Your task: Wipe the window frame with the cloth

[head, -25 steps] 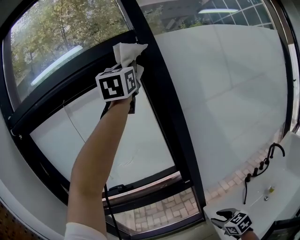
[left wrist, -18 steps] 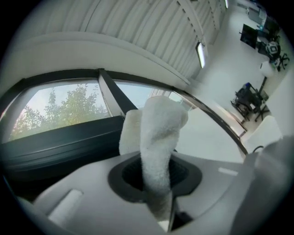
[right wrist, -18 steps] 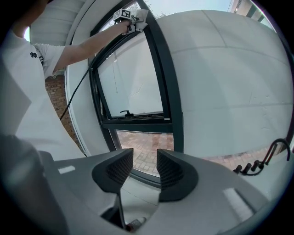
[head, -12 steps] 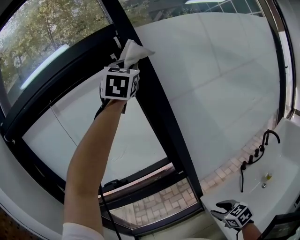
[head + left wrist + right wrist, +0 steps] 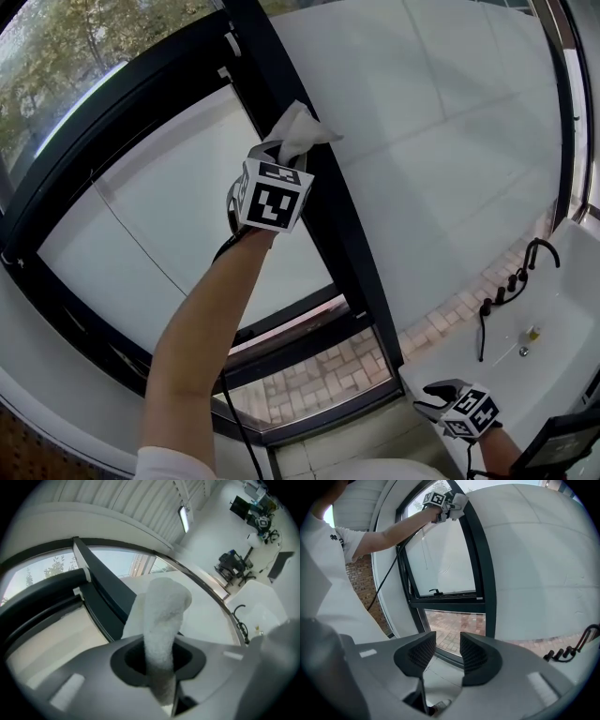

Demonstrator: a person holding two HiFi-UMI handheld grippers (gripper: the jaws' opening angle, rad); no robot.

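A white cloth [image 5: 302,131] sticks up out of my left gripper [image 5: 281,155], which is shut on it at arm's length. The cloth presses against the black upright bar of the window frame [image 5: 354,267], roughly a third of the way down it. In the left gripper view the cloth [image 5: 161,616] rises as a thick roll between the jaws, and the dark frame [image 5: 101,590] runs just behind it. My right gripper [image 5: 441,401] hangs low at the bottom right, away from the window. Its jaws [image 5: 447,651] stand a little apart with nothing between them.
A white sink counter [image 5: 562,328] with a black tap [image 5: 536,253] lies at the right. A black cable [image 5: 234,412] trails down from the left gripper. A black handle [image 5: 436,592] sits on the lower sash. Brick paving [image 5: 328,375] shows through the bottom pane.
My left gripper has slid down and to the right along the upright bar, with the cloth still in it. The right gripper stays low at the bottom right.
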